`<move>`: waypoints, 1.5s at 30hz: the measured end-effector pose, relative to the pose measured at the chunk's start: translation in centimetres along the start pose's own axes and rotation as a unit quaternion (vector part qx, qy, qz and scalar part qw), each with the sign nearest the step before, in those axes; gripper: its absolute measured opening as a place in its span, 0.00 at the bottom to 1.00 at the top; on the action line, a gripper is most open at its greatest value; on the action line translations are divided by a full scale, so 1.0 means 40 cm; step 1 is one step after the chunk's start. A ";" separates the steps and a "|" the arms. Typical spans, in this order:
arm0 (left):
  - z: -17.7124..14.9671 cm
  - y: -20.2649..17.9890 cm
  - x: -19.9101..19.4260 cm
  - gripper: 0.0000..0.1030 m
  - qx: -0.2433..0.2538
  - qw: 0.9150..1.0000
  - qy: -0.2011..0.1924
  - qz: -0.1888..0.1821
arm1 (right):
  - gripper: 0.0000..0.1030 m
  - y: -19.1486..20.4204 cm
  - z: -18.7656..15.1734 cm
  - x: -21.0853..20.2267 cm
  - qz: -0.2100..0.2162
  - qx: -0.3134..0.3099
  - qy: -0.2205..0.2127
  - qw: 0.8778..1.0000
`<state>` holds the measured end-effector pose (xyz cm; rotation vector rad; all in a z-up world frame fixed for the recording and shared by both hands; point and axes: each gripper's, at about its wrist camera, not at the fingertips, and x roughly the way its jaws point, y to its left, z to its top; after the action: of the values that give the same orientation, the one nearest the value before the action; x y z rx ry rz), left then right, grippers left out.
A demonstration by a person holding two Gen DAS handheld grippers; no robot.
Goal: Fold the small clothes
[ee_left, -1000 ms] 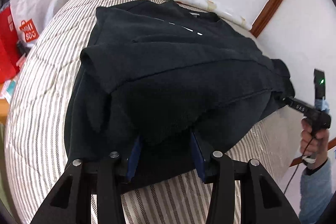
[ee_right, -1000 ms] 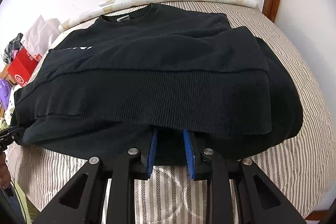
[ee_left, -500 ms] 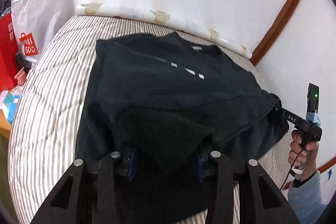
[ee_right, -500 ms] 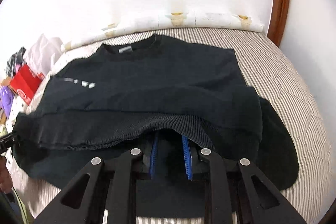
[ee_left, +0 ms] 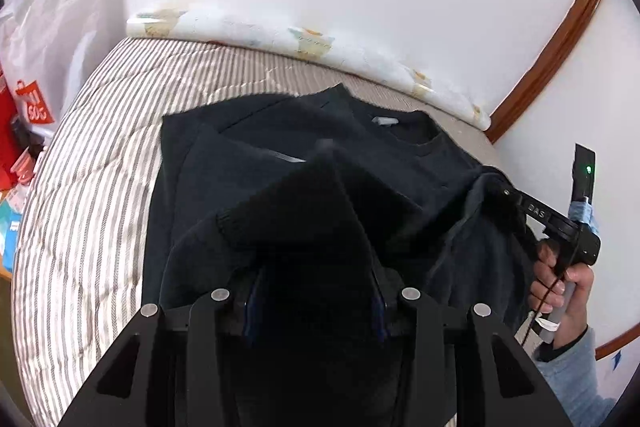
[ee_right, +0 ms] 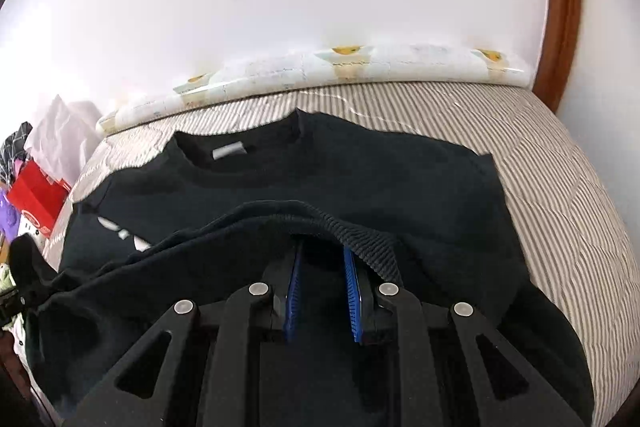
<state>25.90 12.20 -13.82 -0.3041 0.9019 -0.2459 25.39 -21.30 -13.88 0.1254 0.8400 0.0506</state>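
While both grippers, left gripper (ee_left: 316, 307) and right gripper (ee_right: 322, 291), clench the black knit sweatshirt's (ee_right: 400, 179) ribbed hem, the lengthwise fold proceeds; next, lay it near the far collar.

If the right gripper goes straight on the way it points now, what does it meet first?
Probably the black sweater itself: its ribbed hem is draped over the right gripper, and the chest part lies just beyond on the striped bed. Depth is unclear.
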 end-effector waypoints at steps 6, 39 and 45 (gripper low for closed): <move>-0.005 -0.018 -0.045 0.43 0.024 0.999 -0.031 0.003 | 0.29 0.039 0.034 -0.060 -0.004 -0.026 -0.045 0.999; 0.017 0.045 0.022 0.54 0.070 0.986 -0.024 0.147 | 0.37 -0.209 0.009 -0.033 -0.053 -0.007 -0.018 0.998; 0.050 0.070 0.082 0.53 0.067 0.991 0.015 0.112 | 0.57 -0.212 0.030 -0.036 -0.051 -0.066 -0.028 0.996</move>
<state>29.66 14.00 -16.05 -0.0733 0.9355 -0.1032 25.28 -29.95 -13.15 -0.0398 0.7841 0.0053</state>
